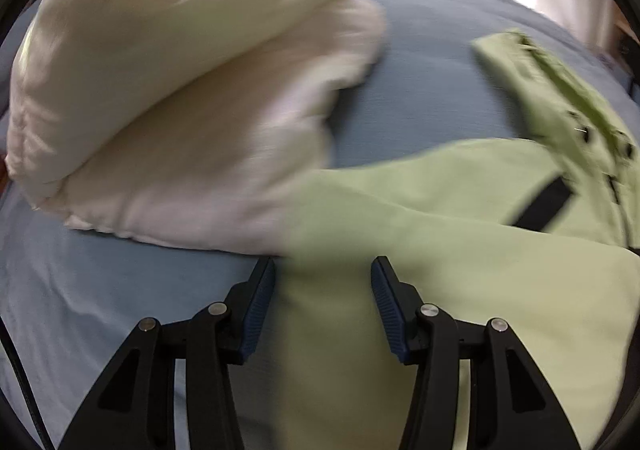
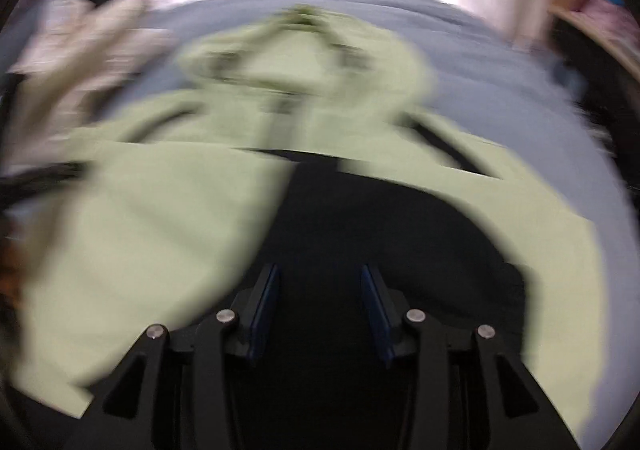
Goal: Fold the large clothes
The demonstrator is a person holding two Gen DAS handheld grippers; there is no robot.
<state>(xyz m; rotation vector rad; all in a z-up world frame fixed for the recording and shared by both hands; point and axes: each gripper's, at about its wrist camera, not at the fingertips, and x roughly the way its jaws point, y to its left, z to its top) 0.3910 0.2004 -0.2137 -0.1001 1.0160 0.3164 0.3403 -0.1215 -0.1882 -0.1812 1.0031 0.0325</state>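
Green jacket (image 2: 168, 210) sprawls mid-frame on the blue bed (image 1: 432, 62), black lining showing, barely folded. Left gripper (image 1: 323, 270) and right gripper (image 2: 320, 278) both gape, holding nothing. Cream jacket (image 1: 168, 90) upper left looks done.

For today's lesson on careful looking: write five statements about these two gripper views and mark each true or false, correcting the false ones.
1. The green jacket lies on a blue sheet. True.
2. The left gripper is clamped on the cream garment. False: its jaws stand apart, over the green jacket, gripping nothing.
3. The cream garment lies left of the green jacket in the left wrist view. True.
4. The jacket's lining is red. False: it is black.
5. The right gripper is open over the black lining. True.
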